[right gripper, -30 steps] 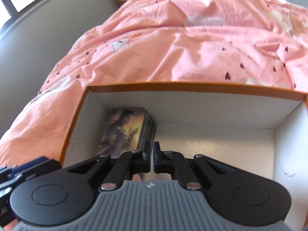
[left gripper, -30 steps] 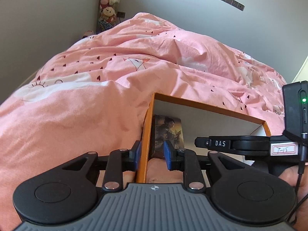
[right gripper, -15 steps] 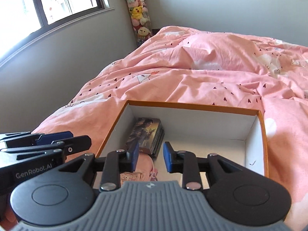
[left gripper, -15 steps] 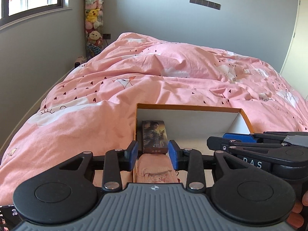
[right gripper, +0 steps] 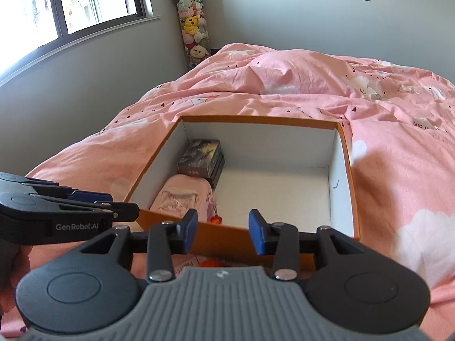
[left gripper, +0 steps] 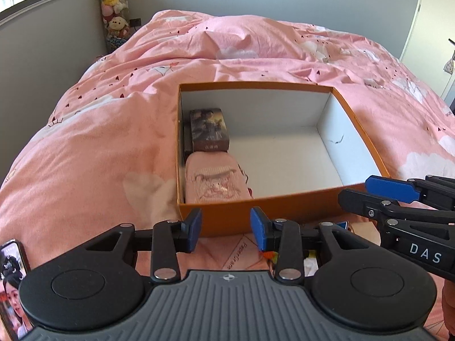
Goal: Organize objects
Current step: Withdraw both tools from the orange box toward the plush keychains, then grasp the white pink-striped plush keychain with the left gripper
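Both grippers are being held just short of the box's [left gripper: 284,213] near wall, outside it. Left gripper [left gripper: 226,228]: jaws spread, nothing between them, have just been opening. Right gripper [right gripper: 222,231]: same, spread and empty, just been opening too. Nothing is being carried.

Box is sitting on the pink bed [left gripper: 85,156]. Card box [left gripper: 210,129] is being kept in the far-left corner, against the left wall; pink pouch [left gripper: 214,180] is lying right in front of it, touching, in the near-left corner. Probably packed along one wall so the rest of the floor is being left free.

More items are being partly hidden under the grippers in front of the box: paper [left gripper: 239,255], something orange [right gripper: 210,263]. A phone [left gripper: 12,284] is lying at the left edge. Likely next picks.
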Motion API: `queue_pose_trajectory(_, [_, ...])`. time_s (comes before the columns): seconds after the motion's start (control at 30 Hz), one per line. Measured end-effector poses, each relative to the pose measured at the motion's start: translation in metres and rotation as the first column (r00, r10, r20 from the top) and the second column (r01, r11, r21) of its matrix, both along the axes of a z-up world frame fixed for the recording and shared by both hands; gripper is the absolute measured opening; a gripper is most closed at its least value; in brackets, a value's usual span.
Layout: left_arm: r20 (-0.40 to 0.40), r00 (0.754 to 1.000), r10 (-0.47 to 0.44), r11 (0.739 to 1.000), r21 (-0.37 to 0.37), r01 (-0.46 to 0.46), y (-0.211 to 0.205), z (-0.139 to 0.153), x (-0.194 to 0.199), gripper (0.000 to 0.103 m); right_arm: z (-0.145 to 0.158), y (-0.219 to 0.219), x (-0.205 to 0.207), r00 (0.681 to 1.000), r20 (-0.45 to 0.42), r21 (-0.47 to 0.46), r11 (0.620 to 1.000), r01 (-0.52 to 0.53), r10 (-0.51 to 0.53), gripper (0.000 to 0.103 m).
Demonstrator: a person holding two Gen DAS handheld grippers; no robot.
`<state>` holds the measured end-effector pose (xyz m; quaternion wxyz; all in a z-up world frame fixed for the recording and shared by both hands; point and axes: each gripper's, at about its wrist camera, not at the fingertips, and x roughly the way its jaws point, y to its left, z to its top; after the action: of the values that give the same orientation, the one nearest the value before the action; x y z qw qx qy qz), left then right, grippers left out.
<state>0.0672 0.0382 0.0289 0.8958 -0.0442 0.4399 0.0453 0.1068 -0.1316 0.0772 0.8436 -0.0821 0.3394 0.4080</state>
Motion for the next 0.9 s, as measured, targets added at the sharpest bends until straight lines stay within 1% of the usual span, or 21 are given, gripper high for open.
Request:
queue_pose_trajectory(0.1, [-0.017,1.000,-0.025,1.000,-0.007,0.025,-0.007,-0.006,-0.007,0.043,-0.008,-0.013,-0.006,0.999,-0.044,-0.006,1.000,0.019,-0.019,0.043])
queue_pose_trajectory(0.17, [-0.031,0.998,-0.050,0.998,-0.031,0.049,-0.011,-0.010,-0.013,0.043,-0.014,-0.021,-0.008,0.997,-0.068,-0.018,0.999,0.035,-0.037,0.043])
queue_pose_trajectory(0.3, [-0.054,0.991,-0.123,0.989,-0.085,0.118,-0.016,-0.019,-0.024,0.043,-0.027,-0.040,-0.015,0.993,-0.084,-0.086,0.993,0.080,-0.087,0.043])
queue_pose_trajectory(0.4, [-0.077,0.978,-0.194,0.977,-0.109,0.185,-0.024,-0.027,-0.031,0.043,-0.037,-0.057,-0.018,0.986,-0.106,-0.120,0.986,0.116,-0.129,0.038])
queue_pose_trajectory(0.47, [-0.104,0.969,-0.222,0.970,-0.125,0.209,-0.030,-0.034,-0.034,0.043,-0.044,-0.064,-0.020,0.982,-0.123,-0.132,0.983,0.128,-0.145,0.034])
queue_pose_trajectory(0.53, [-0.123,0.964,-0.236,0.964,-0.157,0.216,-0.034,-0.040,-0.035,0.043,-0.051,-0.068,-0.020,0.976,-0.151,-0.131,0.982,0.137,-0.156,0.030])
queue_pose_trajectory(0.6, [-0.133,0.962,-0.240,0.959,-0.184,0.214,-0.037,-0.043,-0.035,0.043,-0.053,-0.070,-0.017,0.970,-0.177,-0.116,0.982,0.147,-0.166,0.029])
queue_pose_trajectory(0.67, [-0.136,0.962,-0.235,0.961,-0.179,0.210,-0.040,-0.043,-0.035,0.043,-0.052,-0.068,-0.015,0.968,-0.185,-0.097,0.983,0.153,-0.169,0.029])
queue_pose_trajectory(0.73, [-0.142,0.966,-0.217,0.966,-0.170,0.192,-0.039,-0.042,-0.034,0.043,-0.049,-0.062,-0.010,0.967,-0.195,-0.076,0.986,0.151,-0.163,0.031])
queue_pose_trajectory(0.8, [-0.143,0.971,-0.192,0.969,-0.184,0.165,-0.034,-0.041,-0.033,0.043,-0.048,-0.053,-0.007,0.968,-0.211,-0.061,0.990,0.130,-0.140,0.031])
queue_pose_trajectory(0.9, [-0.141,0.978,-0.151,0.969,-0.216,0.119,-0.028,-0.038,-0.030,0.043,-0.055,-0.040,-0.007,0.965,-0.242,-0.085,0.993,0.084,-0.103,0.030])
